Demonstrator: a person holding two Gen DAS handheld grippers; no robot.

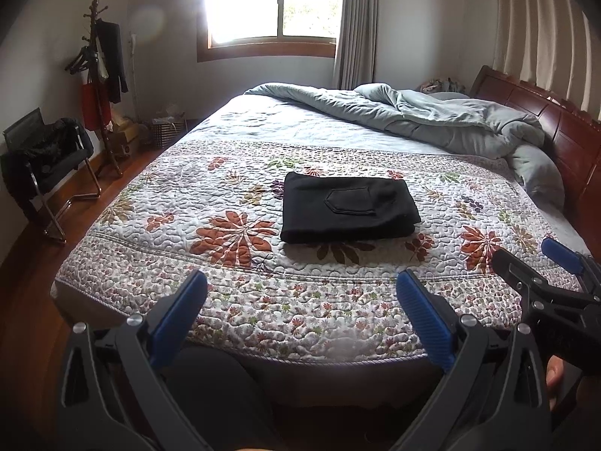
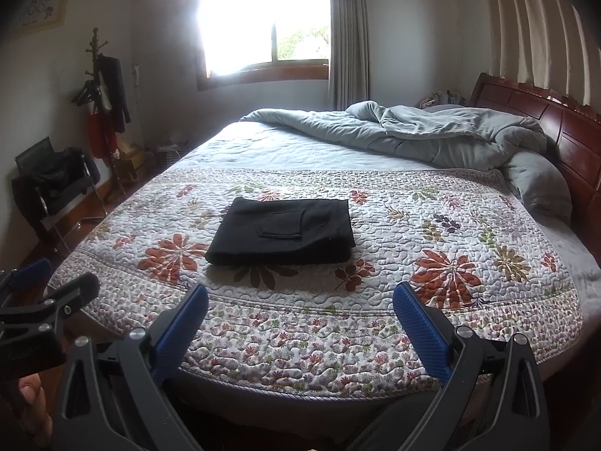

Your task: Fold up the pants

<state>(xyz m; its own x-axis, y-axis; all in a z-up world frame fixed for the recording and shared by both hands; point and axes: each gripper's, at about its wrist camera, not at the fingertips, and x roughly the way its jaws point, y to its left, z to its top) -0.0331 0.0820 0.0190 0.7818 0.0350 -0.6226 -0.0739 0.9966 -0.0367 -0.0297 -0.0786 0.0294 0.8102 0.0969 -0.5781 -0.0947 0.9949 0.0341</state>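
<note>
Both spread grippers (image 1: pixel 302 289) (image 2: pixel 300 302) hang well short of folded pants (image 1: pixel 347 208).

We see a bed (image 1: pixel 379 366) with a dark wooden headboard (image 1: pixel 533 112) along its right side. A floral quilted bedspread (image 1: pixel 263 315) covers the near and middle part of it. On that bedspread, around the middle, lie black pants (image 1: pixel 347 208) folded into a flat rectangle with a back pocket facing up. At the far right, a rumpled grey-green duvet (image 1: pixel 432 118) is bunched against the headboard, well apart from the pants.
</note>
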